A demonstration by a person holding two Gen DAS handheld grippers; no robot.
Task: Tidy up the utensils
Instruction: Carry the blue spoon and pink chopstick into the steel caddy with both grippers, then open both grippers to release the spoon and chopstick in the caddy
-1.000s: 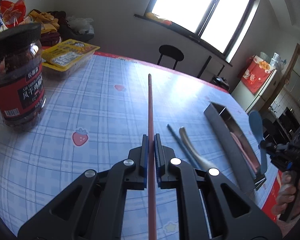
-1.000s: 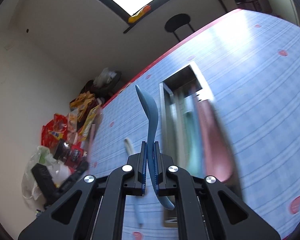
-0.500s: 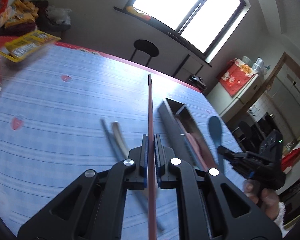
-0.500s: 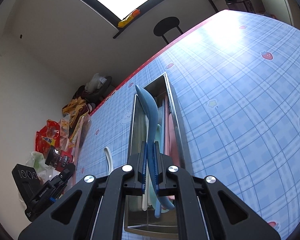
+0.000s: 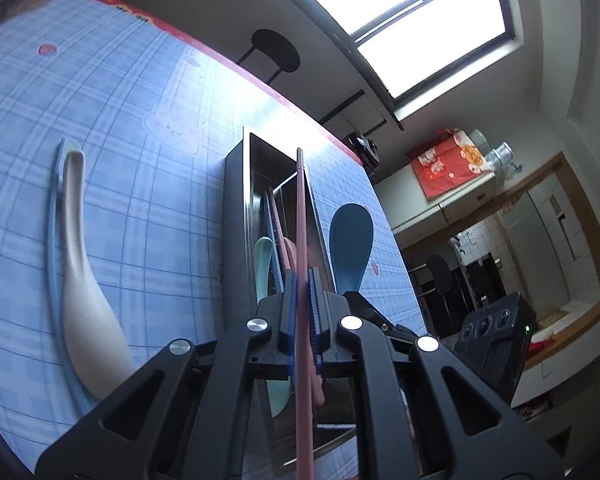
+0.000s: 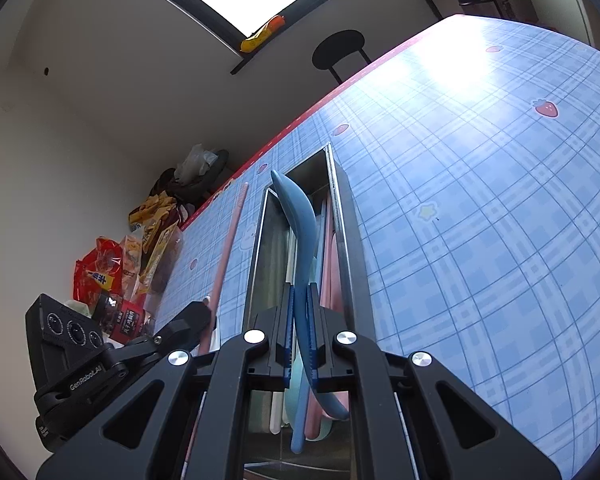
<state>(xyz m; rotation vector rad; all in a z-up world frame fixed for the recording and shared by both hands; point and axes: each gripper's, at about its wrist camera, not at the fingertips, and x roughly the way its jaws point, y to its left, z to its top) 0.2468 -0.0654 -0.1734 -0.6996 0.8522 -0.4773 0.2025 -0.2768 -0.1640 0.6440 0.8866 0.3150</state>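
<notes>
My left gripper (image 5: 300,280) is shut on a pink chopstick (image 5: 301,216), held lengthwise above the long metal utensil tray (image 5: 236,208). My right gripper (image 6: 299,292) is shut on a blue spoon (image 6: 300,216), held over the same tray (image 6: 350,232). The spoon's bowl (image 5: 350,240) shows beside the tray in the left wrist view. The tray holds a mint spoon (image 5: 262,260), a pink spoon and chopsticks. A cream spoon (image 5: 80,264) and a light blue chopstick (image 5: 54,240) lie on the checked tablecloth to the tray's left. The left gripper (image 6: 204,316) with its chopstick (image 6: 230,240) shows in the right wrist view.
Snack bags (image 6: 148,232) and a dark jar (image 6: 124,320) sit at the table's far left end. A black stool (image 5: 276,50) stands beyond the table's red edge (image 5: 204,46) under the window. The blue cloth (image 6: 480,200) stretches right of the tray.
My left gripper has swung right with the chopstick, from over the cloth to above the tray. My right gripper has brought the blue spoon in over the tray, closer to the left gripper.
</notes>
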